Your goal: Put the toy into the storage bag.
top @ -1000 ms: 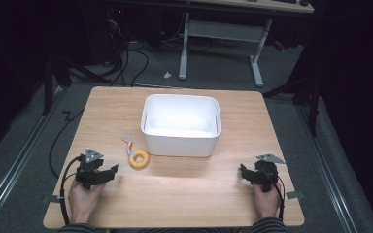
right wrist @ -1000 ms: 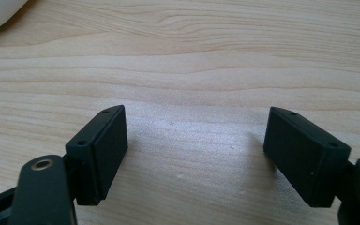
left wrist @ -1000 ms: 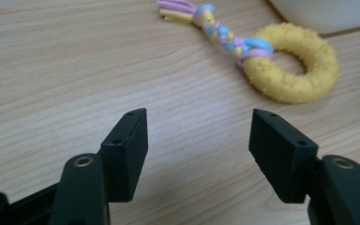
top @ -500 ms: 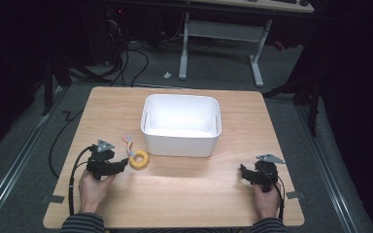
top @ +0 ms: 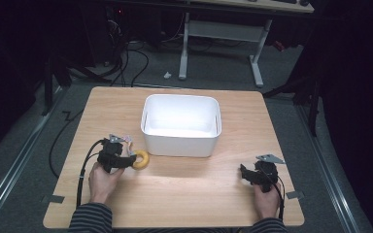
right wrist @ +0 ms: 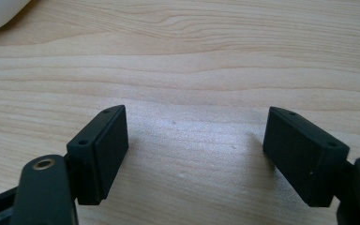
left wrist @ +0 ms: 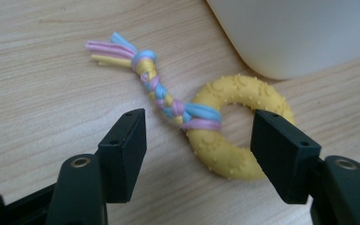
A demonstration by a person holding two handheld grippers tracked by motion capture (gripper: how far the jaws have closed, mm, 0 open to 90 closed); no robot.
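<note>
Yellow rubber ring waits between open tongs

Yellow and studded with small bumps, the ring toy [left wrist: 236,126] lies on the wooden tabletop [top: 184,189] just beside the white plastic bin [top: 181,124], a braided pastel cord [left wrist: 159,91] knotted through it. The left tongs [left wrist: 199,150] stand apart around the ring's near side, pressing nothing; the right tongs [right wrist: 194,154] rest open over bare wood. Light and probably slightly yielding, the ring should grip best across its thick band; the soft cord would flop.
</note>
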